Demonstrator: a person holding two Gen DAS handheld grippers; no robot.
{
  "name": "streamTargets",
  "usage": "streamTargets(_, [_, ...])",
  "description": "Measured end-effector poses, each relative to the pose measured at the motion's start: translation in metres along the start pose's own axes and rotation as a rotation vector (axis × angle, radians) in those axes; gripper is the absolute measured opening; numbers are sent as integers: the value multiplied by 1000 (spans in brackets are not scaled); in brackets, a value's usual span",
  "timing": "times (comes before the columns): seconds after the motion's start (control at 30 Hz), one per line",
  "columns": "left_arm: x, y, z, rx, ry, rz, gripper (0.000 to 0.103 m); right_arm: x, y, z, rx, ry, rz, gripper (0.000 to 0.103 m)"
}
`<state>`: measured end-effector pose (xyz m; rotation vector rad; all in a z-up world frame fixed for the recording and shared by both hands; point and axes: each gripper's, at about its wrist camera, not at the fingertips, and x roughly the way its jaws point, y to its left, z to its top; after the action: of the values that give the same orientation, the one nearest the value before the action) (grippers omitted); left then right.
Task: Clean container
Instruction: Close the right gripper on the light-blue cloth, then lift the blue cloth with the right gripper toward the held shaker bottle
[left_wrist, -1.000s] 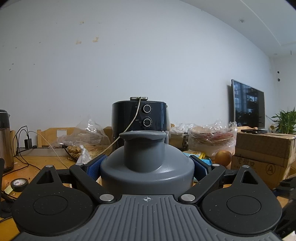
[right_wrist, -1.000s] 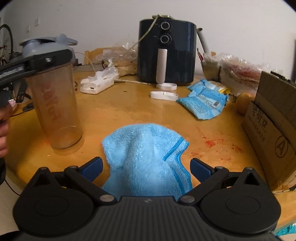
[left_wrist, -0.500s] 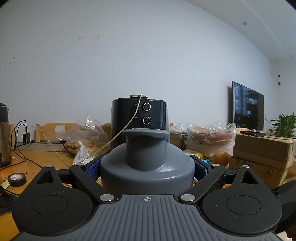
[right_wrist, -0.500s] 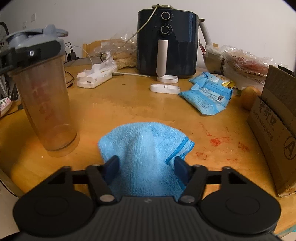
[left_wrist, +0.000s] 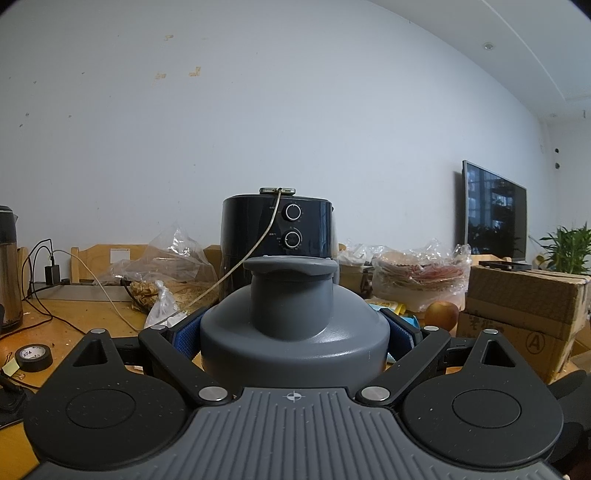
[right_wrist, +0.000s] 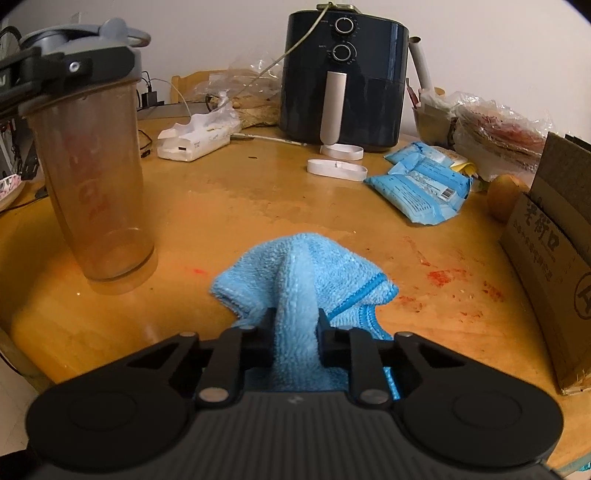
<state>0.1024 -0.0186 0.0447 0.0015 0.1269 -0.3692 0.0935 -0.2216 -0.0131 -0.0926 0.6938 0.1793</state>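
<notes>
The wooden desk (right_wrist: 258, 192) carries a dark air fryer (right_wrist: 343, 74) at the back and red smears at the right. At the left stands the clear shaker bottle (right_wrist: 92, 177), upright on the desk, the left tongs (left_wrist: 295, 332) clenched around its grey lid (left_wrist: 293, 325). The right tongs (right_wrist: 295, 332) have just closed, pinching a raised fold of the blue cloth (right_wrist: 306, 273) mid-desk.
</notes>
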Motion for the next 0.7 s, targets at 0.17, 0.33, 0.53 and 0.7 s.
streamTargets(0.17, [0, 0, 0, 0, 0, -1, 95, -2, -2, -5, 2, -32, 16, 6])
streamTargets(0.33, [0, -1, 0, 0, 0, -1, 95, -5, -8, -11, 23, -71, 36, 5])
streamTargets(0.53, [0, -1, 0, 0, 1, -2, 95, -14, -9, -15, 21, -142, 35, 4])
streamTargets(0.7, [0, -1, 0, 0, 3, -3, 95, -26, -9, -19, 20, -227, 46, 4])
